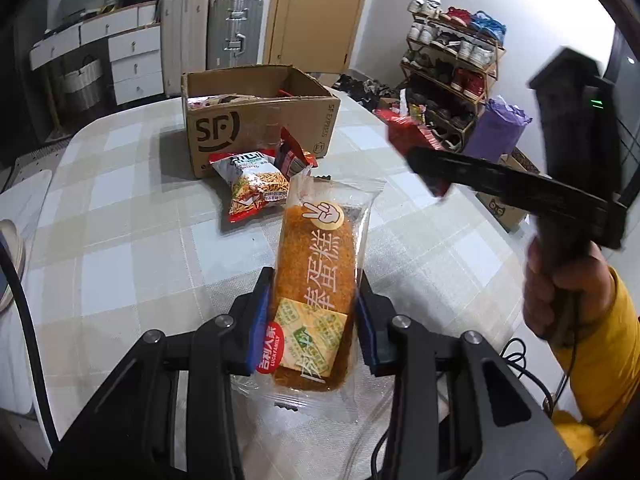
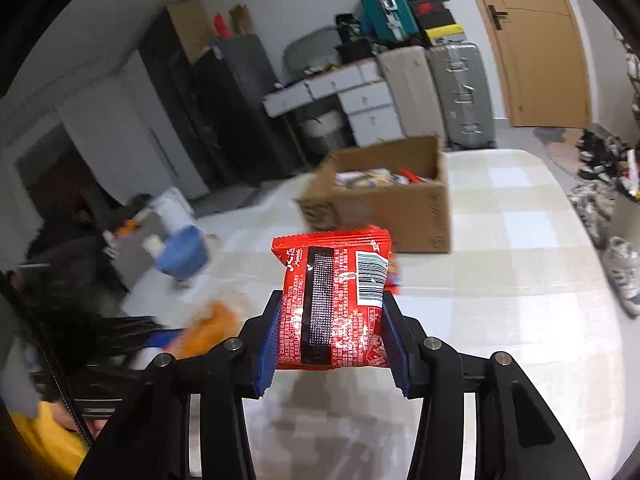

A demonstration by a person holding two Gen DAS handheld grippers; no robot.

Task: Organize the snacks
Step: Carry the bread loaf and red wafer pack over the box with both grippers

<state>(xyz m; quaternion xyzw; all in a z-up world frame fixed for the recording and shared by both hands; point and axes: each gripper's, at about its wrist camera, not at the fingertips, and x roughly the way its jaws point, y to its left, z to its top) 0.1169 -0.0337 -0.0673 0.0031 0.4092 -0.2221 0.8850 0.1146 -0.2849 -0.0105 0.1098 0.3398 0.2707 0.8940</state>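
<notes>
My left gripper (image 1: 315,312) is shut on a clear-wrapped orange cake (image 1: 316,280), held above the checked table (image 1: 132,208). My right gripper (image 2: 332,332) is shut on a red snack packet (image 2: 334,300), lifted over the table; the same red snack packet (image 1: 408,130) shows in the left wrist view at the tip of the right gripper (image 1: 430,172). An open cardboard box (image 1: 260,120) with several snacks inside stands at the far side, also seen as the cardboard box (image 2: 384,196). A noodle snack bag (image 1: 252,184) and a dark red packet (image 1: 294,156) lie in front of it.
A person's hand in a yellow sleeve (image 1: 592,320) holds the right gripper. A shoe rack (image 1: 448,68), suitcases (image 1: 236,32) and white drawers (image 1: 132,60) stand beyond the table. A blue-and-white object (image 2: 180,240) sits near the table's left edge.
</notes>
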